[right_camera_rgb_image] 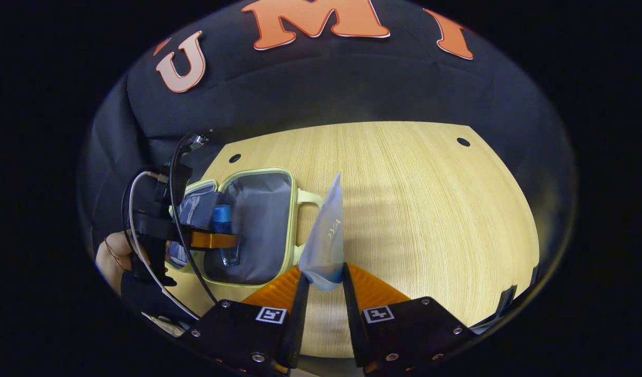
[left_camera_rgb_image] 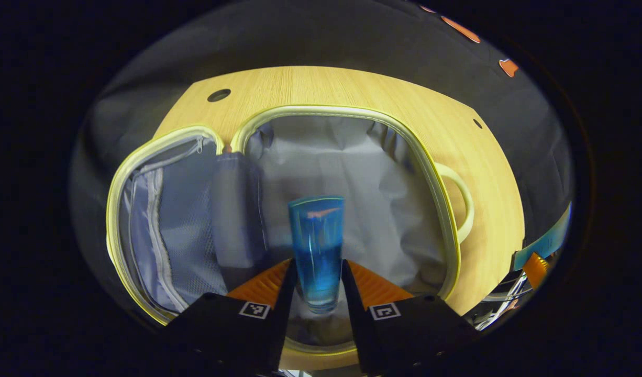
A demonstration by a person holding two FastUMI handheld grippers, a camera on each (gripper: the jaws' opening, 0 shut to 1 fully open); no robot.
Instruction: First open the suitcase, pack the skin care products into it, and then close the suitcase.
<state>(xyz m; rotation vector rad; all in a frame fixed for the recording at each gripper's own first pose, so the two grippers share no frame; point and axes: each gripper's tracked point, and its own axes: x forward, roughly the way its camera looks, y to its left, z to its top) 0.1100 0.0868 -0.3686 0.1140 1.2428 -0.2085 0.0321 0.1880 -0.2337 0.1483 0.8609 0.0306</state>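
Two gripped products (left_camera_rgb_image: 317,251) (right_camera_rgb_image: 325,241), one open suitcase (left_camera_rgb_image: 436,209).

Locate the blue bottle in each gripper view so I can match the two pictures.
Left gripper view: blue bottle at lower centre, clamped in the left gripper, over the open suitcase.
Right gripper view: the bottle at left, inside the suitcase.
Shared landmark: the suitcase's pale handle.

Where my two cams sit

Left hovers close above the open suitcase (left_camera_rgb_image: 352,173); right looks across the desk (right_camera_rgb_image: 431,209), sharing it.
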